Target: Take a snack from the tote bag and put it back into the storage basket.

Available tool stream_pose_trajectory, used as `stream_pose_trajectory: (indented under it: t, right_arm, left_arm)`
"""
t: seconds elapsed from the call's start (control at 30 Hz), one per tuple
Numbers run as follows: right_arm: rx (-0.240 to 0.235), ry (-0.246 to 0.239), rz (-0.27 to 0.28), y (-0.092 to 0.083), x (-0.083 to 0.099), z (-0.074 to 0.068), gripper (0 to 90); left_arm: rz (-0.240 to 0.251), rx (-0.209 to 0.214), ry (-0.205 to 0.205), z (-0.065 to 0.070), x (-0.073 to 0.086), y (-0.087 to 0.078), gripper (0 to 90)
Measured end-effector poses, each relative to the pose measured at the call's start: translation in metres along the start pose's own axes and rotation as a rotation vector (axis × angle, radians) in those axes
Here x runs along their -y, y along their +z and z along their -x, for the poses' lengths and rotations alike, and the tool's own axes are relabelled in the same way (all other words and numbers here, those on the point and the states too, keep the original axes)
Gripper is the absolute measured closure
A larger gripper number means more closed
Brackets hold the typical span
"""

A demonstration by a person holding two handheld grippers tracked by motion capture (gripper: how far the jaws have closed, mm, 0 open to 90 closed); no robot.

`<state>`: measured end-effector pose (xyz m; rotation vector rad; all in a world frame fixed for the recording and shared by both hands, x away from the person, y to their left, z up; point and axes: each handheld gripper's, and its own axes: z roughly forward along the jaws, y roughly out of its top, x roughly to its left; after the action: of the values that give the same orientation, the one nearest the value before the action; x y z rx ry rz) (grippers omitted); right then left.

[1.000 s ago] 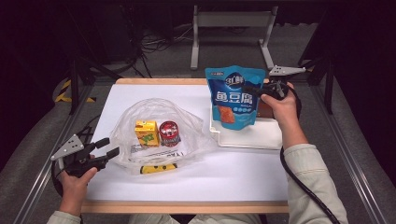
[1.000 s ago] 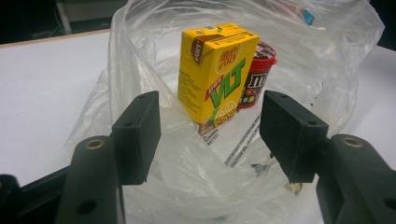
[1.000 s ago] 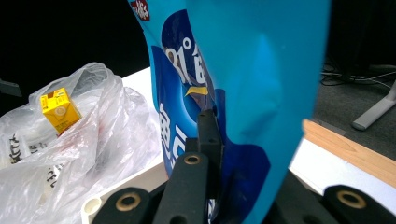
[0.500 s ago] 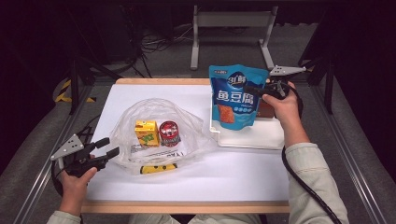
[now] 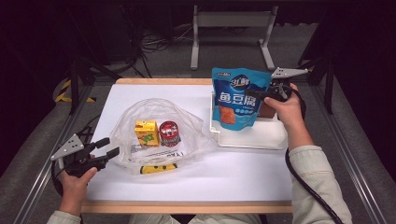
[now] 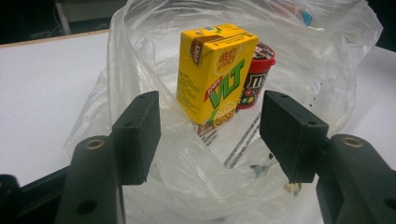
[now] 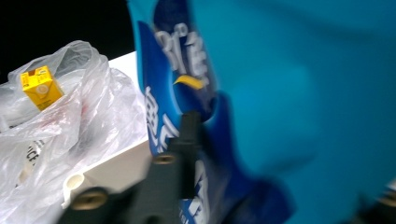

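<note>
Two grippers work over a white desk (image 5: 140,93). The step in hand looks like loading snacks into the clear, crumpled plastic bag (image 5: 187,135) that lies just ahead of the left gripper (image 5: 105,147). Its fingers (image 6: 140,135) stand apart and grip nothing, with loose film from the bag's mouth between and beyond them.

A white rectangular plastic tray (image 5: 261,137) sits below the right gripper (image 5: 261,92). In it a tall blue foil snack pouch (image 5: 236,100) stands upright, its top edge between the right fingers (image 7: 189,140). These have just been opening. The pouch remains between them, but they seem no longer to pinch it.

Straight ahead of the left fingers, inside the bag, stand a yellow cardboard drink carton (image 6: 215,74) and, touching it, a small round tub with a red lid (image 6: 257,74). A flat yellow packet (image 5: 159,168) lies nearer the left fingers.

Next, I judge, the right fingers need a firmer hold lower on the pouch, while the left fingers pinch and lift the bag's rim so its mouth gapes.
</note>
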<state>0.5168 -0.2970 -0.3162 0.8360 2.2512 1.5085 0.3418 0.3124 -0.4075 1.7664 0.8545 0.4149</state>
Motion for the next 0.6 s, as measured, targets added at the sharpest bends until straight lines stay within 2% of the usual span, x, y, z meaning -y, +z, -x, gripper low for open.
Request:
stream_pose_trajectory:
  t: [0.07, 0.2, 0.5, 0.6]
  right_arm:
    - [-0.011, 0.019, 0.025, 0.000, -0.001, -0.001, 49.9]
    - [-0.016, 0.036, 0.071, -0.003, -0.003, -0.002, 38.7]
    - [0.003, -0.003, 0.109, -0.020, -0.019, -0.011, 33.1]
    - [0.006, -0.017, 0.101, -0.023, -0.022, -0.013, 33.1]
  left_arm:
    - [-0.001, 0.000, -0.003, 0.000, 0.000, 0.000, 39.1]
    - [-0.001, 0.000, 0.001, 0.000, 0.000, 0.000, 39.1]
    - [-0.005, -0.001, -0.003, 0.000, 0.000, 0.000, 39.1]
    - [-0.003, 0.000, -0.001, 0.000, 0.000, 0.000, 39.1]
